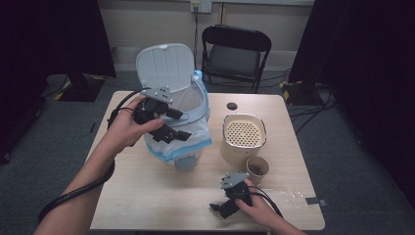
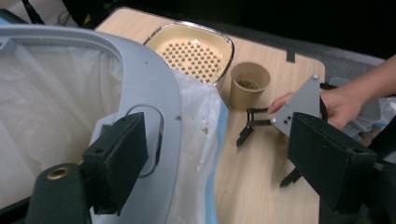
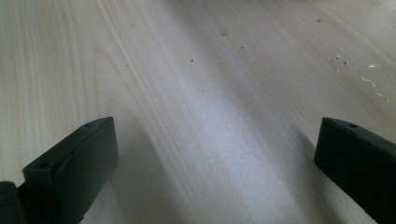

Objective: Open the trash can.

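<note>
A white lidded bin is standing at the ten o'clock part of the wooden counter, its lid tipped up and back and a clear liner hanging over its rim. The left gripper is hovering at the bin's near rim, its jaws gaping wide and holding nothing; in the left gripper view one jaw is sitting over the grey rim. At about two o'clock a cream container with a perforated top is standing, with a brown paper cup just beside it toward five o'clock. The right gripper is resting low over the counter at six o'clock, jaws spread wide and empty above bare wood dotted with crumbs.
</note>
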Demonstrator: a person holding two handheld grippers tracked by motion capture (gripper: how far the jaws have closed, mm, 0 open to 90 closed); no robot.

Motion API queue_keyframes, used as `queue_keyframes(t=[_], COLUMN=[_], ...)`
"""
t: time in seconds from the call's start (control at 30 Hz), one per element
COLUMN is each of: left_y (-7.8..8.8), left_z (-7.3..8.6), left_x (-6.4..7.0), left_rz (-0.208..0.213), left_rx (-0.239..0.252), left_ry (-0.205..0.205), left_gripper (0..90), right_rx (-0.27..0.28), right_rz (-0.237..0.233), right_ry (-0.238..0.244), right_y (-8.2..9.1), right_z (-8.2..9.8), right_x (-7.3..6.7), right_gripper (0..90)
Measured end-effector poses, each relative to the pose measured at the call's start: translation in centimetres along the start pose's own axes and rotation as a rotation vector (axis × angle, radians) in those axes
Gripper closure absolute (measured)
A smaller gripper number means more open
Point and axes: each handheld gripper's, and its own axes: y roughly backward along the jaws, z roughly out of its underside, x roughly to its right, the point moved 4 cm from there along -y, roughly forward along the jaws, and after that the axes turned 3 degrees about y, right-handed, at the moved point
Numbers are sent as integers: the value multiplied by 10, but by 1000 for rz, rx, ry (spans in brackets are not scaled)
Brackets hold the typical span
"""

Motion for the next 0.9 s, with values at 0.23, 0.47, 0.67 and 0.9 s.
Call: queue_keyframes(t=[0.23, 0.47, 0.67, 0.9], left_y=[1, -7, -19, -34], left_z=[-2, 7, 20, 44], left_x=[19, 30, 40, 44], left_rz=[30, 58, 95, 114], left_rx=[45, 68, 75, 68], left_ry=[-31, -29, -13, 1], left_gripper=[188, 176, 175, 175], right_rx=[-1, 0, 0, 1], right_rz=[0, 0, 0, 1], right_ry=[0, 1, 1, -1], right_y=[0, 0, 0, 0], right_z=[0, 0, 0, 0], right_x=[0, 0, 0, 0], right_gripper=[0, 0, 0, 0])
